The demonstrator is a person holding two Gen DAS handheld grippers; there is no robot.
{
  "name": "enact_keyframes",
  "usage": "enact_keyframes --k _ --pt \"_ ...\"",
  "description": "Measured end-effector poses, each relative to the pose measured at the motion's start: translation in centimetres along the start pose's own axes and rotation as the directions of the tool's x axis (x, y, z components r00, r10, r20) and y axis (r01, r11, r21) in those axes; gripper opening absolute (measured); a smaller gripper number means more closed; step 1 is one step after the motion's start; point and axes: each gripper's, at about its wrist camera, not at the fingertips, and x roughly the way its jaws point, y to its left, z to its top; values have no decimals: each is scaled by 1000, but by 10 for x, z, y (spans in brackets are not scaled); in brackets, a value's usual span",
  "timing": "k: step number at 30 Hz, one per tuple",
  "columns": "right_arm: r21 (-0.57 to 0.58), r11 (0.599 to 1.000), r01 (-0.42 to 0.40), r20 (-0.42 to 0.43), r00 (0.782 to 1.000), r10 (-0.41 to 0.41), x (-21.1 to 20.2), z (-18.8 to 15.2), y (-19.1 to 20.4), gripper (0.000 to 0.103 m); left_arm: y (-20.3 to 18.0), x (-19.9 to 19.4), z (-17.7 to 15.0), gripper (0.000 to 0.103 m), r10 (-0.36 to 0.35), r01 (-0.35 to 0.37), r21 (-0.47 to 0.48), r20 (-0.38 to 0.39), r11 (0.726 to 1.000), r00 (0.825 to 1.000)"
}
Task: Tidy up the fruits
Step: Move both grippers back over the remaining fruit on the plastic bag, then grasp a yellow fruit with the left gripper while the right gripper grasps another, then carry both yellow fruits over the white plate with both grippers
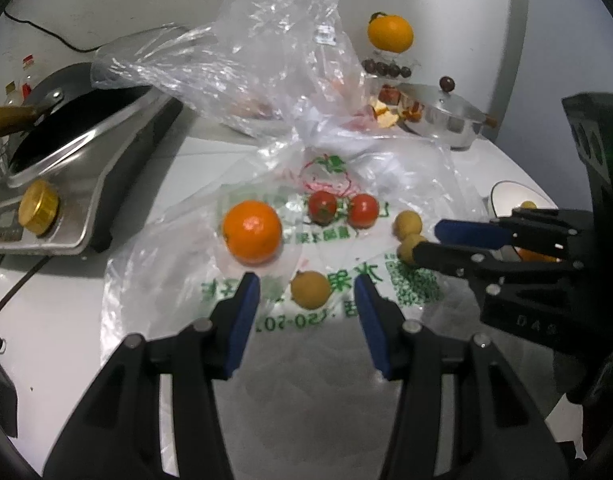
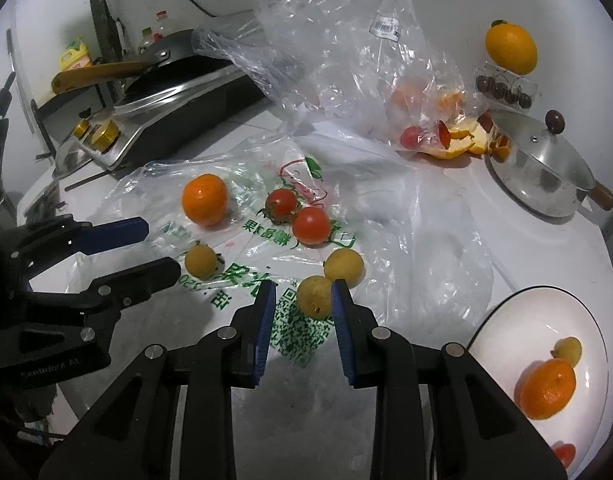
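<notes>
An orange point(image 1: 251, 231) point(image 2: 204, 199), two red tomatoes point(image 1: 323, 207) point(image 2: 311, 225) and three small yellow fruits lie on a flat printed plastic bag point(image 2: 250, 276). My left gripper point(image 1: 307, 298) point(image 2: 158, 246) is open, with one yellow fruit point(image 1: 310, 289) point(image 2: 201, 261) between its fingertips. My right gripper point(image 2: 303, 300) point(image 1: 424, 242) is open around another yellow fruit point(image 2: 314, 295) point(image 1: 407, 249), its right pad at the fruit's side. The third yellow fruit point(image 2: 343, 265) point(image 1: 407, 222) lies just beyond. A white plate point(image 2: 518, 320) at the right holds an orange point(image 2: 545, 388) and a small yellow fruit point(image 2: 568, 351).
A crumpled clear bag point(image 2: 330, 32) with fruit and orange peel point(image 2: 458, 136) lies behind. A steel pot with lid point(image 2: 540, 168) stands at the back right, a cooker with a pan point(image 1: 66, 136) at the left. An orange on a glass stand point(image 2: 510, 50) is by the wall.
</notes>
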Motion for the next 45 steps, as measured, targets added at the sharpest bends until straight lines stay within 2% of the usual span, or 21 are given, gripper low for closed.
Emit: enact_keyframes --k 9,15,19,23,24,25,28,45 --pt "27 1000 -11 -27 1000 11 17 -1 -8 30 -3 20 6 50 -14 15 20 -31 1000 999" --pt "30 999 -13 -37 999 14 21 -1 -9 30 -3 32 7 45 -19 21 18 -63 1000 998" --pt "24 1000 -16 -45 999 17 25 -2 -9 30 -2 38 5 36 -23 25 16 -86 1000 996" --pt "21 1000 -15 -46 999 16 26 -2 -9 30 -1 41 4 33 -30 30 -1 -97 1000 995" --pt "19 1000 -15 -46 999 16 27 -2 -9 30 -1 41 3 28 -29 29 -1 -98 1000 995" --pt "17 1000 -14 -46 999 15 27 -2 -9 30 -1 41 3 27 -31 31 -4 -100 1000 994" --pt "6 1000 -12 -42 999 12 27 -2 -7 27 -1 40 3 27 -37 37 -1 -99 999 994" --pt "-21 1000 -8 -12 1000 8 4 -7 4 27 -10 11 -1 27 -56 57 7 -61 998 997"
